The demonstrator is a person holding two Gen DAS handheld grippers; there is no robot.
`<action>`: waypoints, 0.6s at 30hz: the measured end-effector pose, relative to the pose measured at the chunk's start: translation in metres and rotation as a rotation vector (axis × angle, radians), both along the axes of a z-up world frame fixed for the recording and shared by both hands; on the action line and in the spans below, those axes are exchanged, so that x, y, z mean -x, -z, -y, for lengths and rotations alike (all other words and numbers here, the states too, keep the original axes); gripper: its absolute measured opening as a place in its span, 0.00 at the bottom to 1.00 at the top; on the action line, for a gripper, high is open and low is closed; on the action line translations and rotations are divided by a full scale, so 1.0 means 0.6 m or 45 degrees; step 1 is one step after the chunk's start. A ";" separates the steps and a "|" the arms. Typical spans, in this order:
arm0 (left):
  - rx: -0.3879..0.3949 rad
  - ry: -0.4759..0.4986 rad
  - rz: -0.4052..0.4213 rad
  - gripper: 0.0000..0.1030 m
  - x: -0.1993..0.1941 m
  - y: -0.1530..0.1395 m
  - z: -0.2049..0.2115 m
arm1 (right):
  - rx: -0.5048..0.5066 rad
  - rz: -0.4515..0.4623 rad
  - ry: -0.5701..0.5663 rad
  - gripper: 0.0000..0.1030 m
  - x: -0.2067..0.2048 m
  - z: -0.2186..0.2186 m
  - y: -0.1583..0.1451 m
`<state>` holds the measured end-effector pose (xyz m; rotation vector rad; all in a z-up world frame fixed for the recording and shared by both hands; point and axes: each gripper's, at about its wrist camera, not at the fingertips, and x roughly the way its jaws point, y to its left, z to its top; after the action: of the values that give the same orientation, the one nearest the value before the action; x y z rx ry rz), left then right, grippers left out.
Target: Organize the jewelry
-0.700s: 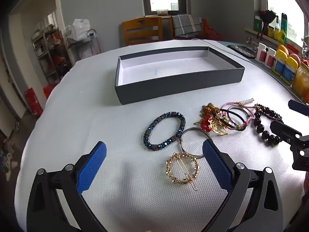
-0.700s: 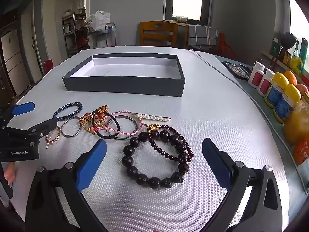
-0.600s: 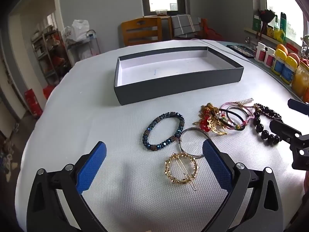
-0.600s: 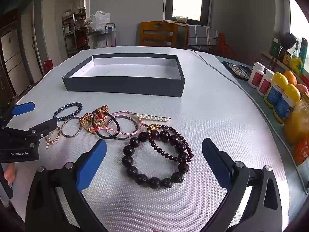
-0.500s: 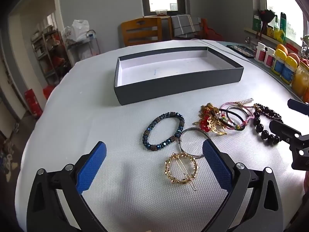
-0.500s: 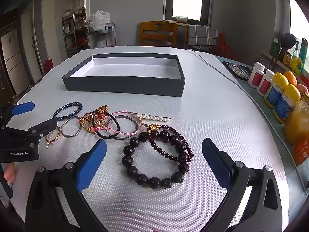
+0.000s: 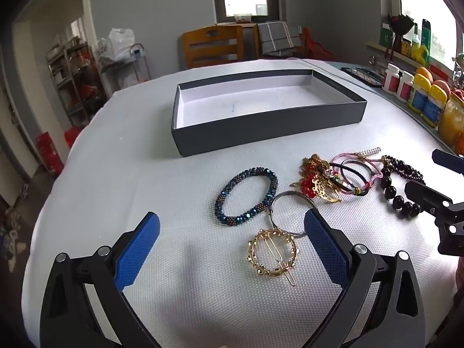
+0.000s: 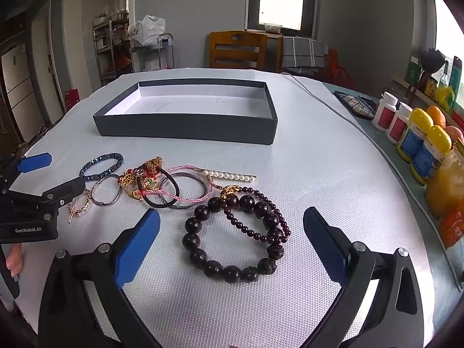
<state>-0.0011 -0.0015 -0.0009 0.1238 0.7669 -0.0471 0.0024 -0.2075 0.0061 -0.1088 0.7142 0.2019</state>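
Note:
A dark box (image 7: 261, 129) with a white inside stands empty at the far middle of the white table; it also shows in the right wrist view (image 8: 185, 129). My left gripper (image 7: 232, 240) is open and empty, hovering over a gold round hair clip (image 7: 273, 256), a silver ring (image 7: 290, 213) and a blue beaded bracelet (image 7: 246, 195). My right gripper (image 8: 232, 232) is open and empty over a large dark bead bracelet (image 8: 235, 240) and a small garnet bead strand (image 8: 261, 217). A tangle of gold charms and cords (image 8: 150, 182) and a pearl clip (image 8: 229, 176) lie between.
Bottles and jars (image 8: 417, 139) line the table's right edge, with a cable (image 8: 333, 110) and a dark flat case (image 8: 353, 104) behind. A wooden chair (image 7: 213, 46) stands beyond the table. Each gripper shows in the other's view, left (image 8: 49, 177) and right (image 7: 435, 174).

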 end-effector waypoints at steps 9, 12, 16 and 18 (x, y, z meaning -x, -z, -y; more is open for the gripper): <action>0.000 -0.001 0.001 0.98 0.000 0.000 0.000 | 0.001 0.005 0.003 0.95 0.005 0.002 0.001; 0.002 -0.002 0.001 0.98 -0.001 0.002 0.000 | 0.001 0.006 0.005 0.95 0.006 0.002 0.000; -0.001 -0.001 0.002 0.98 -0.001 0.001 0.001 | -0.001 0.005 0.006 0.95 0.007 0.003 -0.001; 0.000 -0.001 0.001 0.98 -0.002 0.002 0.001 | 0.000 0.005 0.004 0.95 0.006 0.003 0.000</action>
<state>-0.0001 -0.0021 -0.0019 0.1235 0.7661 -0.0460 -0.0011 -0.2092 0.0063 -0.1080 0.7103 0.1983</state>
